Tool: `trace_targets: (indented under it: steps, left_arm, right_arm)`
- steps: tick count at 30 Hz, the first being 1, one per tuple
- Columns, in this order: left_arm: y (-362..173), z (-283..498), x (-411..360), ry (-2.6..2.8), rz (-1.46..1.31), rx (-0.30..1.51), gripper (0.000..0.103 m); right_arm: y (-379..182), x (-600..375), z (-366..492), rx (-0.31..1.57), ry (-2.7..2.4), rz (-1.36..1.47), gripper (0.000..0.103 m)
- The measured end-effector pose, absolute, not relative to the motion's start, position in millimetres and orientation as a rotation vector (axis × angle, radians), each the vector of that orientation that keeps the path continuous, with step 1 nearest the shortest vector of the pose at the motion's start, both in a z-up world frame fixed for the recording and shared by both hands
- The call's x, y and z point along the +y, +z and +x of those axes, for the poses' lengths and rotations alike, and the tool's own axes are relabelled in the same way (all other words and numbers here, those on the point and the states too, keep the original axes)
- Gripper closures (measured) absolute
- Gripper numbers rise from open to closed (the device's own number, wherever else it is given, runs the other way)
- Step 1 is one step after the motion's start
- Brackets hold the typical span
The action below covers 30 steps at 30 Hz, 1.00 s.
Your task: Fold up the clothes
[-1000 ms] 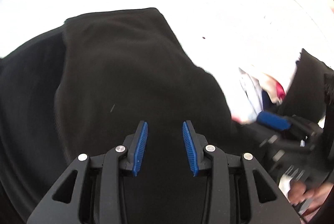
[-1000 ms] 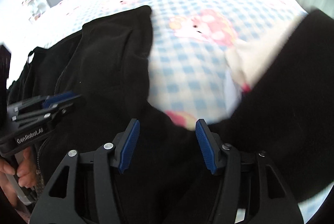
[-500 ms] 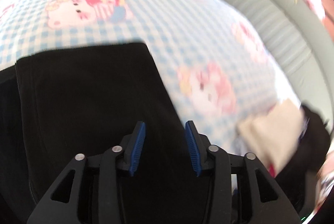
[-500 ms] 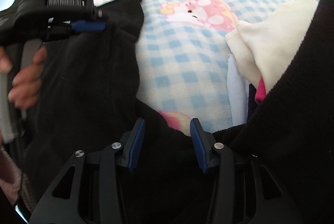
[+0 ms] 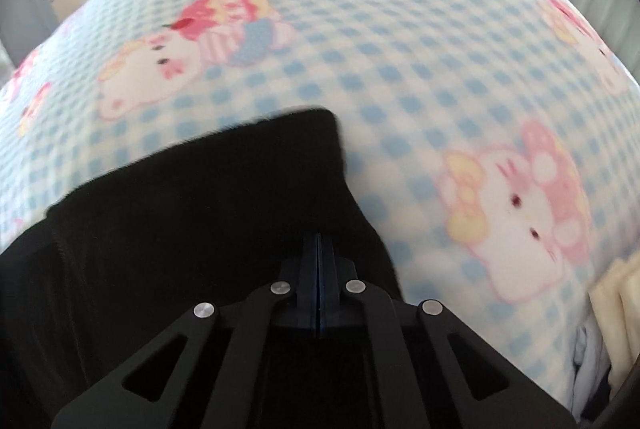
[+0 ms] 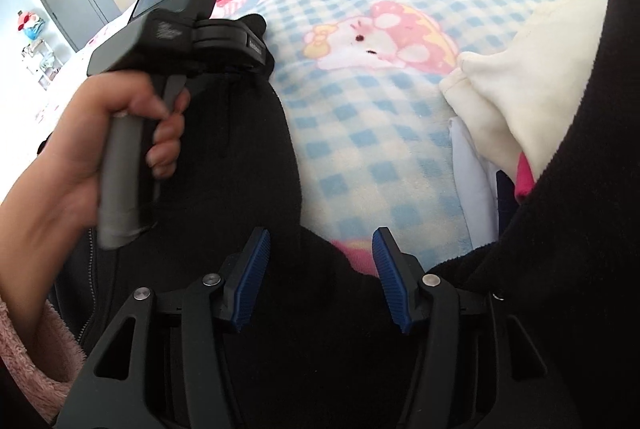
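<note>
A blue-checked cartoon-cat blanket (image 5: 400, 41) covers the bed; a grey door (image 6: 70, 1) stands behind

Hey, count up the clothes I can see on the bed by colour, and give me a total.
Black: 2, the zip-up garment being folded and another black piece at the right.
Cream: 1, a fleece piece.
White: 1, a piece under the cream one.
Pink: 1, only a sliver shows.
Total: 5, though the pile at the right may hide more.

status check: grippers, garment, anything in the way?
Left gripper shut over black garment; grip unclear. Right gripper open above it, nothing pinched. Cream clothing beside, clear of the fold.
</note>
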<state>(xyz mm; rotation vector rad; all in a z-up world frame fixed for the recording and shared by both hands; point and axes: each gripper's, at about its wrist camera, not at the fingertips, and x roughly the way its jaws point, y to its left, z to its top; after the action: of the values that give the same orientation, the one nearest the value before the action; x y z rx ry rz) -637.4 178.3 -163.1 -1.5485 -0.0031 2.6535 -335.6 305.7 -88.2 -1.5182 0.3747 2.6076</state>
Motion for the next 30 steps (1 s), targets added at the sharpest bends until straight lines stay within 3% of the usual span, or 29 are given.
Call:
trace_targets:
  steps: [2, 4, 6, 7, 13, 17, 20, 22, 25, 28, 30]
  left_arm:
    - [-152, -635, 158, 2.579, -1.554, -0.216, 0.100]
    - [-138, -611, 152, 2.518, -1.489, -0.274, 0.090]
    - [-129, -574, 153, 2.473, -1.439, -0.172, 0.061]
    - [-125, -556, 154, 2.448, -1.413, -0.122, 0.058]
    - [-143, -454, 149, 2.318, -1.475, 0.004, 0.060]
    - [-149, -425, 152, 2.364, -1.543, 0.182, 0.060]
    - [-153, -434, 133, 2.375, -1.586, 0.033, 0.065]
    - [-145, -432, 121, 2.412, -1.565, -0.005, 0.066]
    - [-131, -424, 107, 2.453, -1.495, -0.005, 0.066]
    - [-127, -423, 109, 2.399, -1.442, -0.049, 0.066]
    - [-128, -425, 115, 2.403, -1.439, -0.045, 0.066]
  right_arm:
    - [-92, 307, -340, 0.355, 2.569, -1.548, 0.047]
    - [-97, 309, -341, 0.334, 2.547, -1.579, 0.048]
    - [-97, 307, -340, 0.315, 2.545, -1.607, 0.047]
    - [-96, 306, -338, 0.311, 2.551, -1.615, 0.047]
    - [-88, 312, -292, 0.320, 2.594, -1.612, 0.047]
    - [-100, 309, -299, 0.269, 2.599, -1.621, 0.048]
    - [-114, 309, -309, 0.200, 2.547, -1.663, 0.050]
    - [-118, 313, -310, 0.163, 2.510, -1.664, 0.066]
    - [-113, 319, -302, 0.191, 2.492, -1.629, 0.066]
    - [-106, 308, -306, 0.185, 2.546, -1.592, 0.055]
    - [-107, 303, -315, 0.186, 2.576, -1.613, 0.055]
